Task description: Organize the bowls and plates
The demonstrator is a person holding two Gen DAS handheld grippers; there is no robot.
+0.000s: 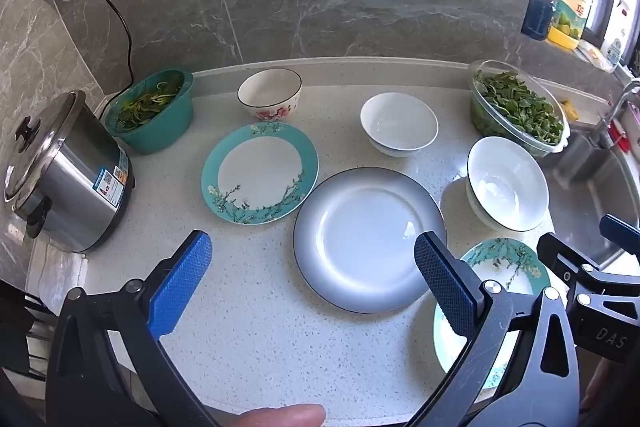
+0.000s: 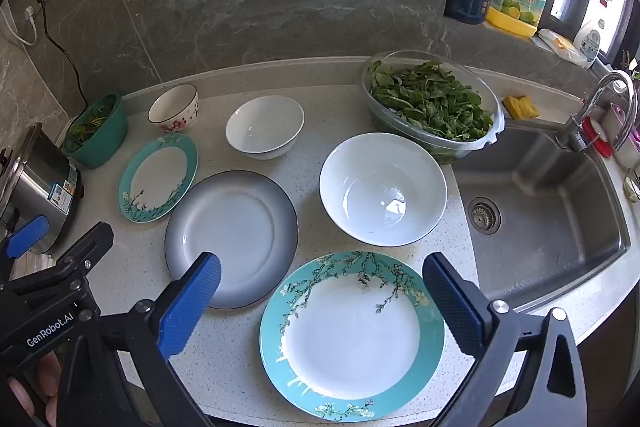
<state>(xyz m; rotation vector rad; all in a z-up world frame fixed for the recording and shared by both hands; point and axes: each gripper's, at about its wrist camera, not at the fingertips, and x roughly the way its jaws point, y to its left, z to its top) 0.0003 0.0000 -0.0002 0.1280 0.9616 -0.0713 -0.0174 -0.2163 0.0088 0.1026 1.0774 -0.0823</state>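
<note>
Crowding the counter [image 2: 248,331]: leafy-greens bowl [image 2: 432,107], rice cooker [image 1: 68,179] (lid on).

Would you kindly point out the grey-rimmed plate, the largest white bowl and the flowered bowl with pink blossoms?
grey-rimmed plate [image 2: 230,227]: right wrist view, on its white centre.
largest white bowl [image 2: 382,203]: right wrist view, on its inner bottom.
flowered bowl [image 1: 269,91]: left wrist view, on its white inside.

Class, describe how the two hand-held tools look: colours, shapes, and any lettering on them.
Both the left tool and the right tool have black angular frames with silver bolts and two flat fingers faced with textured blue pads. One body reads "GenRobot.AI"; the other shows "DAS". No cables or sleeves are visible.
</note>
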